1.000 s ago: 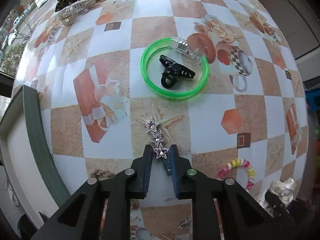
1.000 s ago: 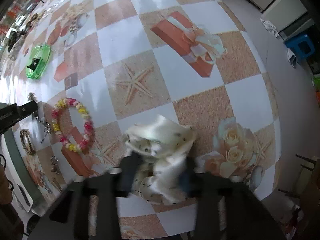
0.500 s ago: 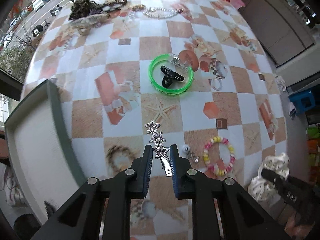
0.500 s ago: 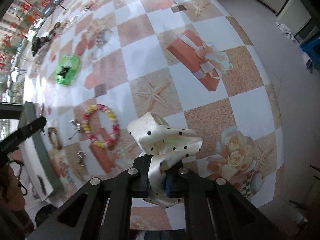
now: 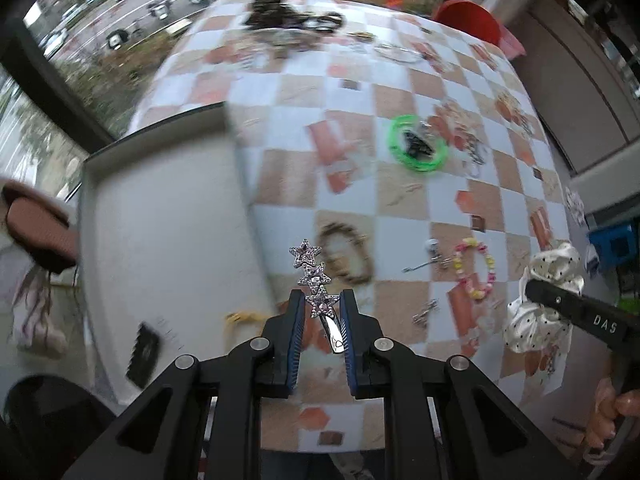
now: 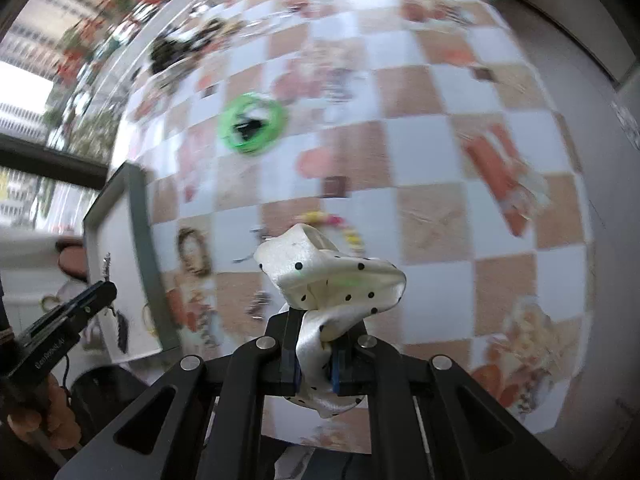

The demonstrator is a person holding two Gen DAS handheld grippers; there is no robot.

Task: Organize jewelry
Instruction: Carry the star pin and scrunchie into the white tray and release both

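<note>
My left gripper (image 5: 321, 310) is shut on a silver hair clip with three rhinestone stars (image 5: 314, 276), held in the air above the table near the right wall of a grey tray (image 5: 240, 152). My right gripper (image 6: 314, 344) is shut on a cream satin scrunchie with black dots (image 6: 332, 276), lifted off the checked tablecloth (image 6: 432, 160). In the left wrist view the scrunchie (image 5: 540, 312) and right gripper show at the right edge. In the right wrist view the left gripper (image 6: 102, 292) hangs over the tray (image 6: 140, 240) at lower left.
A green bangle (image 5: 418, 148) with a black claw clip inside lies mid-table. A brown bracelet (image 5: 346, 254), a pink-yellow bead bracelet (image 5: 474, 268) and small metal pieces (image 5: 428, 312) lie near the front. A dark pile (image 5: 280, 12) sits at the far edge. The tray holds a black item (image 5: 142, 350).
Both grippers rose from the table. The left one carried the star clip leftward toward the tray. The right one closed on the scrunchie and lifted it clear.
</note>
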